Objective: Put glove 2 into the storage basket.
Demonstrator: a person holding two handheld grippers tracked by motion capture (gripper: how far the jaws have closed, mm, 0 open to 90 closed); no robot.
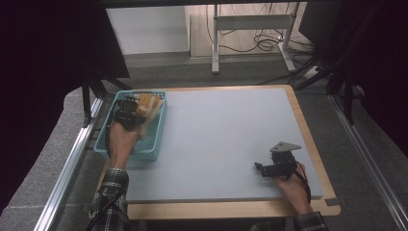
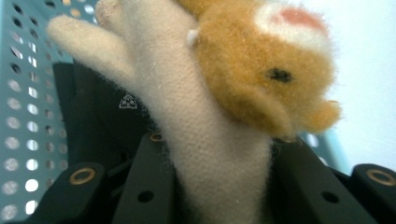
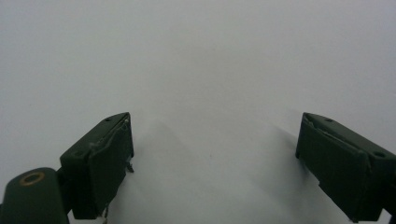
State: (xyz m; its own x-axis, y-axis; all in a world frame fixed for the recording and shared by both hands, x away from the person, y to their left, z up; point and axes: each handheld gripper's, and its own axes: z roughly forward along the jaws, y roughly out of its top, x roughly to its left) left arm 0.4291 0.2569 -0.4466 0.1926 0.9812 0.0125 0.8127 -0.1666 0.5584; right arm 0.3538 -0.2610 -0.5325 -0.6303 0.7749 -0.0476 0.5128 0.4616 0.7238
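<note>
A plush toy (image 2: 219,93) with a cream body and an orange-brown head is pinched between the jaws of my left gripper (image 2: 219,186), which is shut on its cream part. From above, that left gripper (image 1: 129,113) hangs over the teal perforated basket (image 1: 146,155) at the table's left, with the plush toy (image 1: 146,107) sticking out toward the basket's far side. My right gripper (image 1: 262,169) rests near the table's front right; its jaws stand wide apart over bare grey mat (image 3: 210,70) with nothing between them.
A grey mat (image 1: 221,139) covers the wooden table top. The basket wall (image 2: 23,116) rises close on the left of the left gripper view. Metal rails run along both table sides, and a desk frame with cables stands on the floor behind.
</note>
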